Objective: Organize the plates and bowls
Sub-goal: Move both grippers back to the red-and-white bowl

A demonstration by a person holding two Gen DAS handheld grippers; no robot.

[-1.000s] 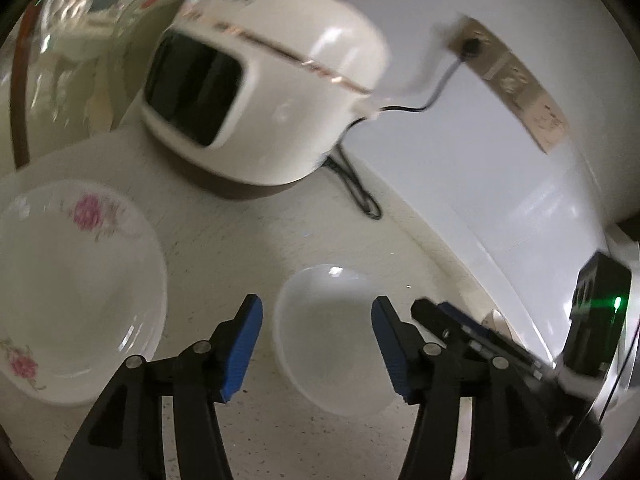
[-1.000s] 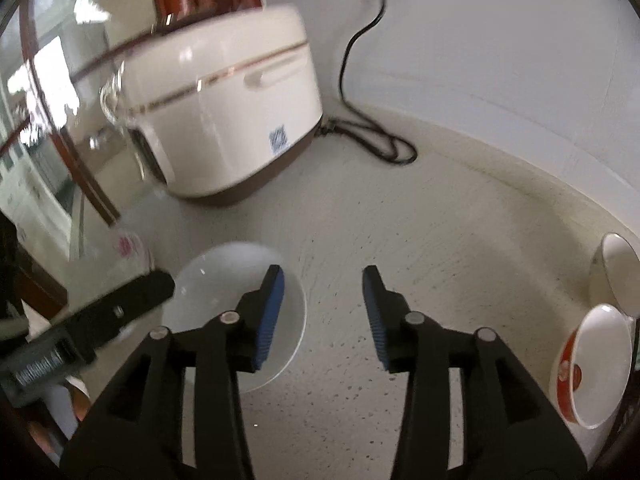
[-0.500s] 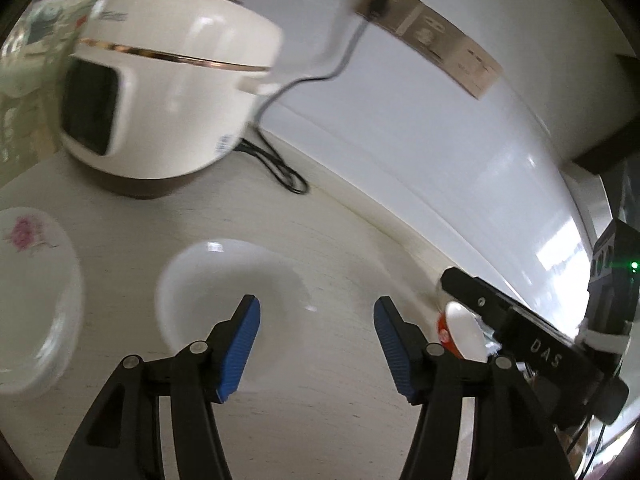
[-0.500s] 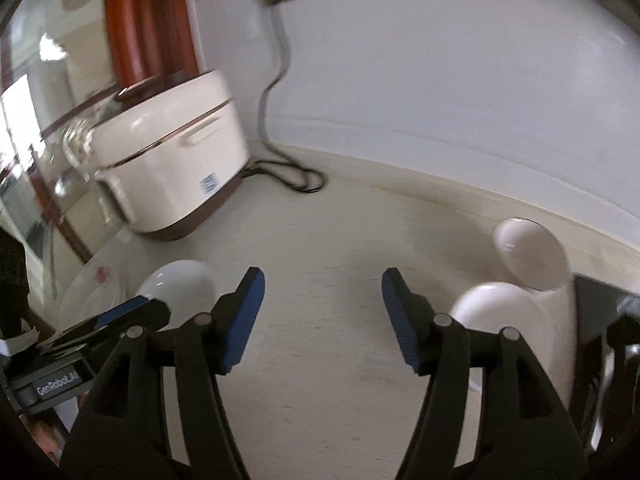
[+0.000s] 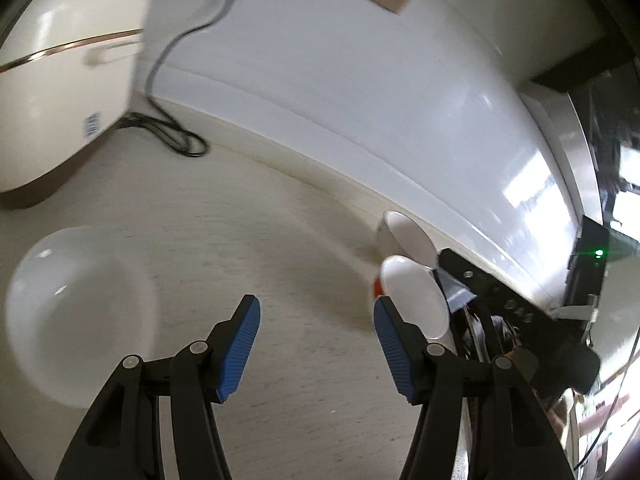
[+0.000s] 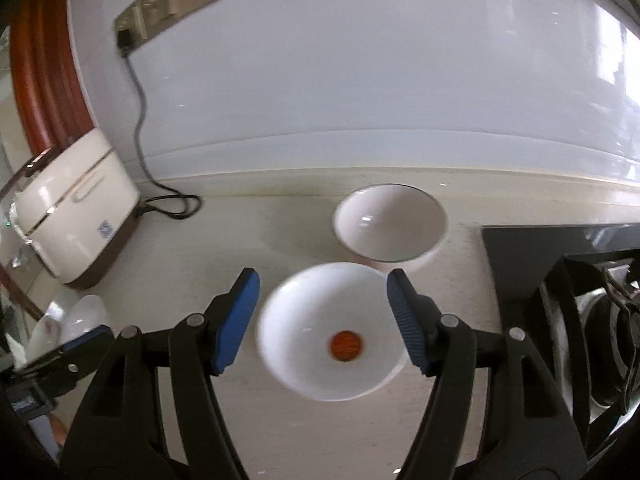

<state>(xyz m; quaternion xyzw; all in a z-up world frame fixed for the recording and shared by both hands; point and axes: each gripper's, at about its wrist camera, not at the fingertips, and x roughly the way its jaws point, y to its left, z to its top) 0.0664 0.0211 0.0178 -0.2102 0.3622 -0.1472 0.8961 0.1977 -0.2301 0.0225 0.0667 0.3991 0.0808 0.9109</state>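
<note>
Left wrist view: my left gripper (image 5: 316,344), jaws spread, holds nothing; a white bowl (image 5: 80,320) at nine o'clock on the counter (image 5: 280,240).
Right wrist view: my right gripper (image 6: 322,320), jaws spread, frames the red-dot bowl (image 6: 332,336); a plain bowl (image 6: 390,222) at one o'clock. Nothing stacked yet; I judge sorting barely begun

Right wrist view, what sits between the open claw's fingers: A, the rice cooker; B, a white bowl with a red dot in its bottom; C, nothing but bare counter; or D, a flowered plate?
B: the right claw stands open around the white bowl, whose bottom shows a red dot, while the second bowl lies behind it and the rice cooker stands far left.
</note>
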